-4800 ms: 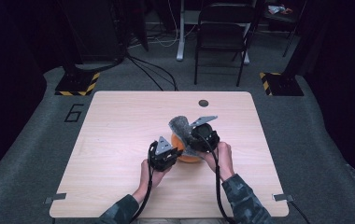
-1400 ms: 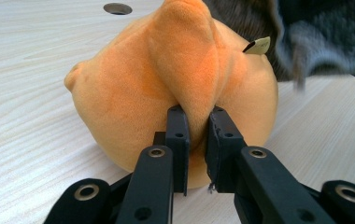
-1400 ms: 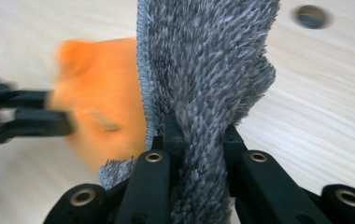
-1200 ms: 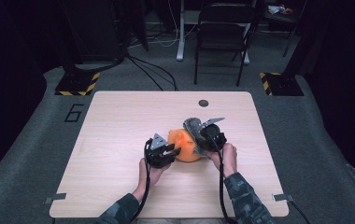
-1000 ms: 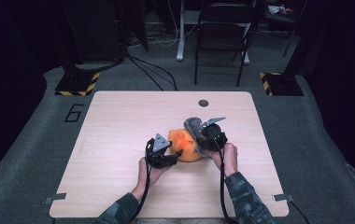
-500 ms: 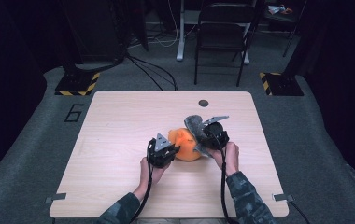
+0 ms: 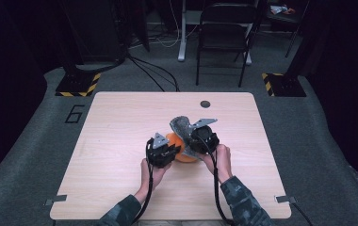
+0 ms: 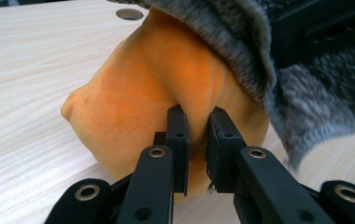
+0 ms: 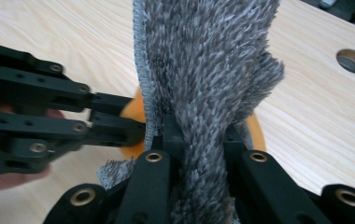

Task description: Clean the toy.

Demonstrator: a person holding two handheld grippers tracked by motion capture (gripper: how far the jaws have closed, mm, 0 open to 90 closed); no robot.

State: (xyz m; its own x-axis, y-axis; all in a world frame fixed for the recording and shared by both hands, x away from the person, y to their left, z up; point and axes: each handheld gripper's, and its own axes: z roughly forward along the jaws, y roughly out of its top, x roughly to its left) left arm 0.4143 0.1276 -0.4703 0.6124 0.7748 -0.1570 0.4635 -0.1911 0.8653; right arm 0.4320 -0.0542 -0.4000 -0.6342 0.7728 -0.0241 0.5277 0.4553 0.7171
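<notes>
At the middle of the wooden table (image 7: 120, 141), an orange cloth (image 8: 157, 93) is pinched between the jaws of the left gripper (image 8: 196, 140), which have just been closing on a fold of it. A grey shaggy cloth (image 9: 208, 70) is clamped in the right gripper (image 9: 196, 135) and is held raised, draped over the orange cloth's far side. The 2 grippers are seen close together, just beside each other. A round hole (image 7: 205, 104) is set near the table's far edge.
</notes>
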